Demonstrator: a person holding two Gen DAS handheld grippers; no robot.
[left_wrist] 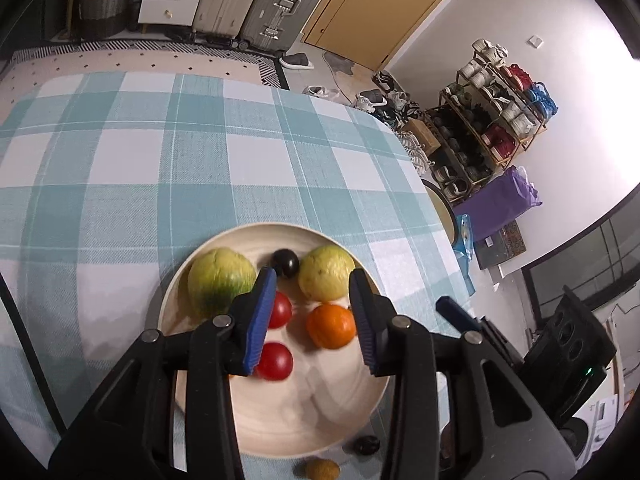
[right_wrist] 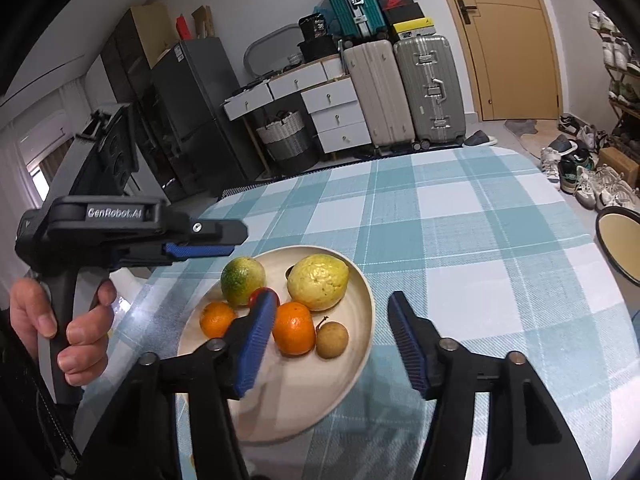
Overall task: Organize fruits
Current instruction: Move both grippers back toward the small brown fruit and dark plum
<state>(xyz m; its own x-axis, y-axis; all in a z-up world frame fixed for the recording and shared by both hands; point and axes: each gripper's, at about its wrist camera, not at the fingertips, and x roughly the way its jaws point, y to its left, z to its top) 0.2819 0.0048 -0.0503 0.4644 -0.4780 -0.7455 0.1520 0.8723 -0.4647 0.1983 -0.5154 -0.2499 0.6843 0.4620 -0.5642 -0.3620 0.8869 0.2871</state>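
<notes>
A cream plate (left_wrist: 320,412) (right_wrist: 304,396) sits on the checked tablecloth. It holds a green-yellow citrus (left_wrist: 218,282) (right_wrist: 242,280), a yellow guava (left_wrist: 326,272) (right_wrist: 318,282), an orange (left_wrist: 331,326) (right_wrist: 293,328), two red tomatoes (left_wrist: 276,362), a dark plum (left_wrist: 285,263), a second orange (right_wrist: 216,319) and a brown longan (right_wrist: 332,339). My left gripper (left_wrist: 312,280) is open and empty above the plate. My right gripper (right_wrist: 334,302) is open and empty over the plate's near side. The left gripper also shows from the side in the right wrist view (right_wrist: 208,246).
A brown longan (left_wrist: 322,470) and a dark fruit (left_wrist: 366,445) lie on the cloth by the plate's near rim. A round stool (right_wrist: 622,240) stands past the table's right edge. Suitcases, drawers and a shoe rack line the room.
</notes>
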